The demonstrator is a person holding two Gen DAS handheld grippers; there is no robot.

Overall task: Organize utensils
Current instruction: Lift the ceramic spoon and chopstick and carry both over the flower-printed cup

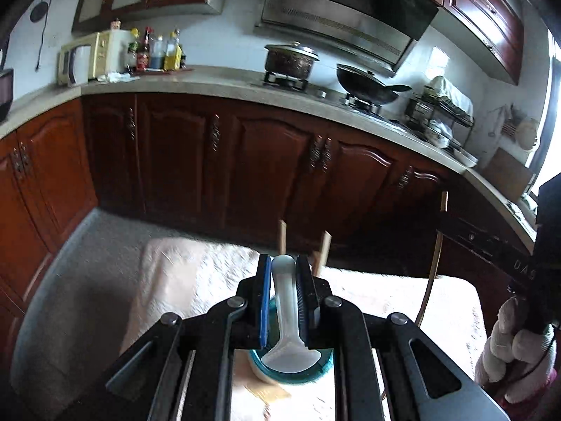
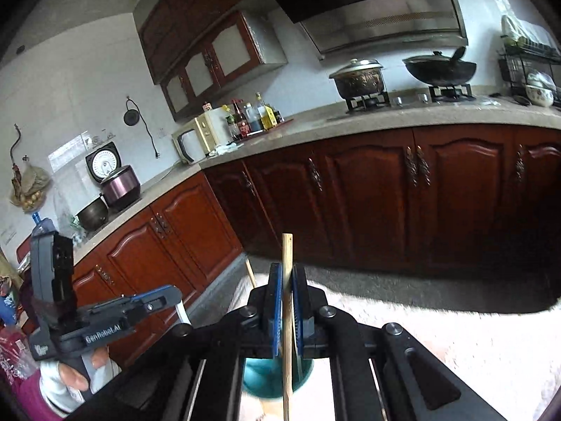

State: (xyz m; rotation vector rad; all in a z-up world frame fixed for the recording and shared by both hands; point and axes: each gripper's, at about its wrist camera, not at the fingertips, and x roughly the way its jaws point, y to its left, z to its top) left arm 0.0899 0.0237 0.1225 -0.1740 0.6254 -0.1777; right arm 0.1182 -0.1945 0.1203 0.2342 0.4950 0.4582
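Note:
My left gripper (image 1: 284, 263) is shut on a white ceramic spoon (image 1: 285, 301), bowl end toward the camera, held over a teal cup (image 1: 324, 368) on the white cloth. My right gripper (image 2: 287, 270) is shut on a wooden chopstick (image 2: 286, 256) that stands upright, its lower end over the teal cup (image 2: 259, 379). In the left wrist view more wooden sticks (image 1: 324, 249) rise behind the fingers, and the right gripper's chopstick (image 1: 436, 245) shows at the right. The left gripper (image 2: 175, 296) shows at the left of the right wrist view.
A fluffy white cloth (image 1: 182, 273) covers the table. Dark wood cabinets (image 1: 266, 165) and a counter with a microwave (image 1: 87, 56), bottles, a pot (image 1: 289, 59) and a wok (image 1: 368, 82) lie beyond. A gloved hand (image 1: 515, 358) is at the right.

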